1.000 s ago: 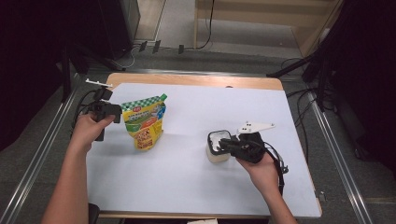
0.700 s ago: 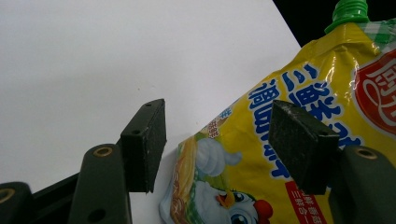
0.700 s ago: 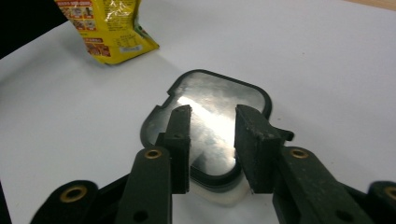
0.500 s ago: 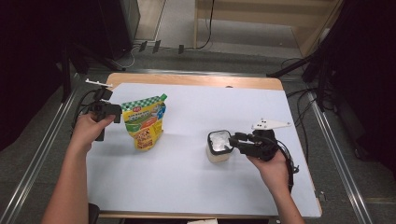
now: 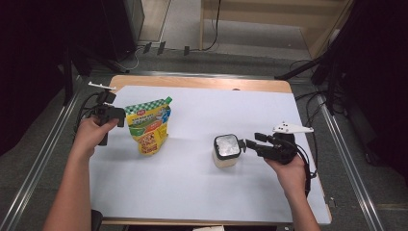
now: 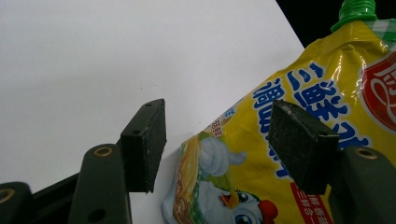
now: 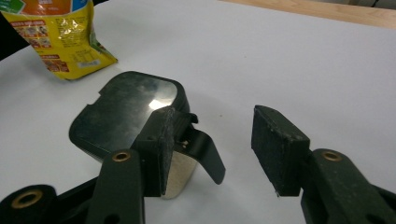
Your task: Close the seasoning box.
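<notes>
High view shows your wooden table point(image 5: 202, 83) covered by a white sheet point(image 5: 202, 187), with grey floor, metal rails and dark equipment around it and cables lying beyond the far edge.

Your left hand point(image 5: 89, 136) rests near the sheet's left edge, holding the left gripper point(image 5: 117, 117) level and pointed at the yellow stand-up foil pouch with a green screw cap point(image 5: 150, 126), which stands near the far left corner. In the left gripper view its jaws are spread: the right pad sits in front of the pouch's printed face, the left pad over bare sheet, and neither presses on the pouch point(image 6: 299, 154).

Your right hand point(image 5: 288, 171) comes in near the right edge, holding the right gripper point(image 5: 251, 142) level and aimed left at the small square cream-coloured container with a shiny dark lid point(image 5: 226, 150), which stands right of the sheet's centre. Those jaws have just been opening and stand apart, nothing between them; in the right gripper view the left pad lies just beside the lid's black tab point(image 7: 205, 154). The lid is on, so its contents are hidden.
</notes>
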`<move>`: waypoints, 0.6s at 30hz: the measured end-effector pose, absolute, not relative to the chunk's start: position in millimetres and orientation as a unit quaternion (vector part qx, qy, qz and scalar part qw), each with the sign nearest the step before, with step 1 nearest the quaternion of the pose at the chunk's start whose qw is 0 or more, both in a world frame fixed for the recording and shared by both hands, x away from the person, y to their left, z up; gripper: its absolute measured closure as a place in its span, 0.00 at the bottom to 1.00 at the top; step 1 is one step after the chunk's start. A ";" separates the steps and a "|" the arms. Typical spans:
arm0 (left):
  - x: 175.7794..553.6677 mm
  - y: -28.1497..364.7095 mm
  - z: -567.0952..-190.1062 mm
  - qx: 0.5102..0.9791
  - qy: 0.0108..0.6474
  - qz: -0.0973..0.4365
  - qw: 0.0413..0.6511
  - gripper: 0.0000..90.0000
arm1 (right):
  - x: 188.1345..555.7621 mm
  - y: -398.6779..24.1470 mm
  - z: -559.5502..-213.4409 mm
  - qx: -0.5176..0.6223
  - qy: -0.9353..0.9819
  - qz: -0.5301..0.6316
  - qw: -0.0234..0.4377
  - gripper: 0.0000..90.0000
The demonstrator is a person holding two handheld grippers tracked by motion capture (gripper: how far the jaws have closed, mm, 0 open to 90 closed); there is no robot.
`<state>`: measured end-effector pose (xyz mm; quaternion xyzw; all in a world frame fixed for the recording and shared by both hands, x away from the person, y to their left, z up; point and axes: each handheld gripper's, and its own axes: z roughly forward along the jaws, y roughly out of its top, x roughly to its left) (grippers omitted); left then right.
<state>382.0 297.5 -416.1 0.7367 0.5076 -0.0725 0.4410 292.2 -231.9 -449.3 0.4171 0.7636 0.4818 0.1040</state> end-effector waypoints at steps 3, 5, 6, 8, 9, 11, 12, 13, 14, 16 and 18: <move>382.0 297.3 -416.1 0.737 0.507 -0.072 0.441 0.42 | 293.2 -237.1 -453.2 0.420 0.763 0.480 0.109 0.54; 382.0 297.3 -416.0 0.737 0.507 -0.072 0.441 0.42 | 293.6 -240.4 -456.5 0.416 0.763 0.480 0.119 0.53; 382.0 297.2 -415.9 0.738 0.506 -0.071 0.441 0.42 | 294.2 -242.0 -458.1 0.418 0.763 0.478 0.120 0.53; 381.9 296.9 -415.9 0.738 0.506 -0.071 0.441 0.42 | 295.5 -244.7 -460.5 0.426 0.761 0.476 0.117 0.52; 382.0 296.6 -416.0 0.738 0.507 -0.071 0.441 0.42 | 296.2 -245.9 -461.9 0.428 0.759 0.476 0.118 0.52; 382.2 296.2 -416.4 0.738 0.507 -0.071 0.440 0.42 | 297.5 -248.0 -464.2 0.434 0.758 0.474 0.114 0.51; 382.3 296.1 -416.6 0.738 0.507 -0.072 0.440 0.42 | 299.0 -249.2 -466.2 0.438 0.757 0.472 0.110 0.51; 382.4 296.1 -416.7 0.738 0.507 -0.072 0.439 0.42 | 299.9 -250.0 -467.4 0.442 0.756 0.471 0.107 0.51; 382.5 295.9 -417.0 0.738 0.507 -0.072 0.439 0.42 | 300.7 -250.6 -468.4 0.444 0.756 0.469 0.105 0.51; 382.6 295.8 -417.1 0.738 0.508 -0.072 0.438 0.42 | 302.1 -251.2 -471.1 0.449 0.756 0.464 0.102 0.51; 382.8 295.6 -417.4 0.738 0.508 -0.073 0.439 0.42 | 303.5 -250.8 -473.8 0.449 0.758 0.462 0.105 0.51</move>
